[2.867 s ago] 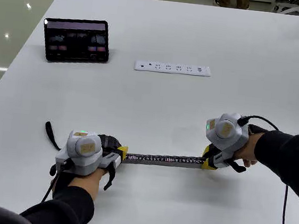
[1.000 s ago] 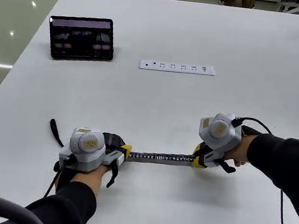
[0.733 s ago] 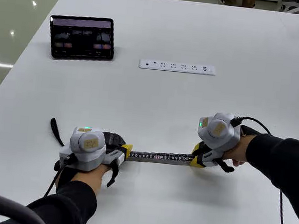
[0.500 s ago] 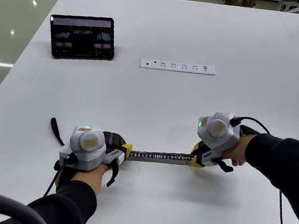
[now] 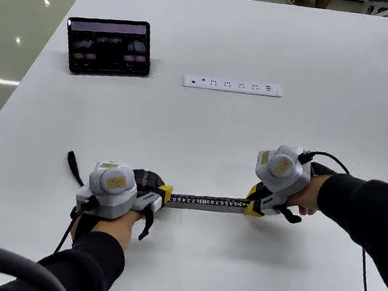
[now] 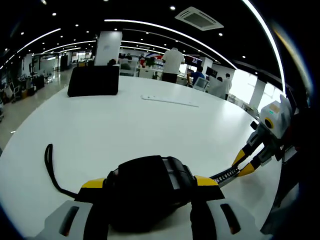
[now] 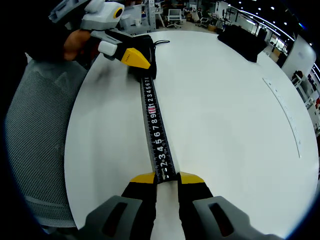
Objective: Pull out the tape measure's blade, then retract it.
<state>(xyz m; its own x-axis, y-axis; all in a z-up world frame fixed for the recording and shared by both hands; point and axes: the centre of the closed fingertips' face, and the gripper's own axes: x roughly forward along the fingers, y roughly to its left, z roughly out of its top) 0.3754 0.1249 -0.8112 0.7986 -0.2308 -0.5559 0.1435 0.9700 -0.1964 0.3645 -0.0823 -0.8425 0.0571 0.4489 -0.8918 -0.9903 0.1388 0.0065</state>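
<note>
Tape measure point(image 5: 146, 181), a black case, sits low on the white table point(image 5: 202, 132), toward 7 o'clock in the head view. The left gripper point(image 6: 149, 182) clamps it, one yellow-tipped jaw on each side of the case. Its blade point(image 5: 205, 202) lies flat on the table, running from the case toward 3 o'clock, numbers up. The right gripper point(image 7: 167, 178) has its jaws narrow, pinching the blade's end between the yellow tips. A black strap point(image 5: 73, 167) trails from the case toward 10 o'clock. A cable point(image 5: 333, 157) loops from the right gripper over the person's sleeve. Well beyond, a power strip point(image 5: 233, 86) lies at 12 o'clock, and a tablet point(image 5: 109, 46) stands propped at 11 o'clock.
</note>
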